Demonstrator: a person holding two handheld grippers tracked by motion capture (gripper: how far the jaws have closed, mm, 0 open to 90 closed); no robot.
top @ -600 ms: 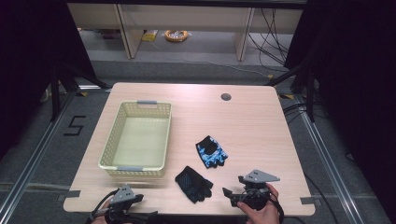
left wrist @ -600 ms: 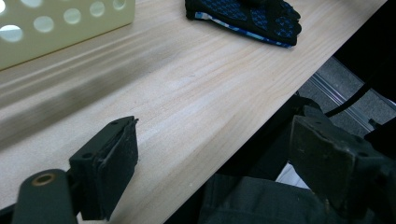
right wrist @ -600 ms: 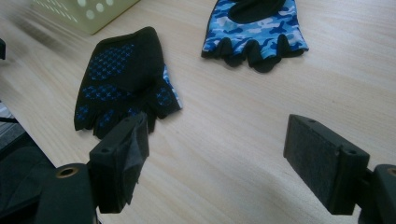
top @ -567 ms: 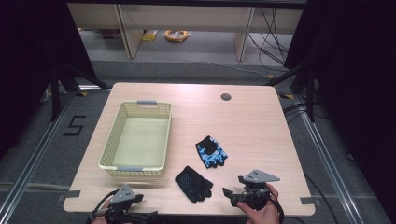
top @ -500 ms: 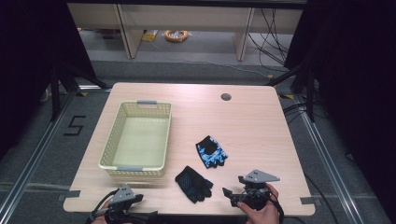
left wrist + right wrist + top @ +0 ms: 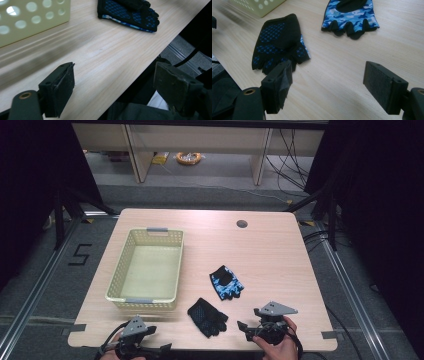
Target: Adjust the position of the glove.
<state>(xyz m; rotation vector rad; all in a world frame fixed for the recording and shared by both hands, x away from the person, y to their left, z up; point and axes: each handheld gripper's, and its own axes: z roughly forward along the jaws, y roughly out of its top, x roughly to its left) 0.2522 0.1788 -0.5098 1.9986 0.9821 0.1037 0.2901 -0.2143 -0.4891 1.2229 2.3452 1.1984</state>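
Table (image 6: 280, 250): basket (image 6: 146, 270) left | two gloves (image 6: 226, 282) unobstructed | both tools (image 6: 247, 326) gaping, empty

Two black handheld grippers: the left gripper (image 6: 150, 351) and right gripper (image 6: 248, 331) carry grey triangular plates, square dark pads and black cables.

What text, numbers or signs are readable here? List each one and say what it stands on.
"5": a black figure marked on the grey floor, left of the table.
No readable word, brand or label shows on the basket, the black glove, the blue camouflage glove, the left gripper or the right gripper.
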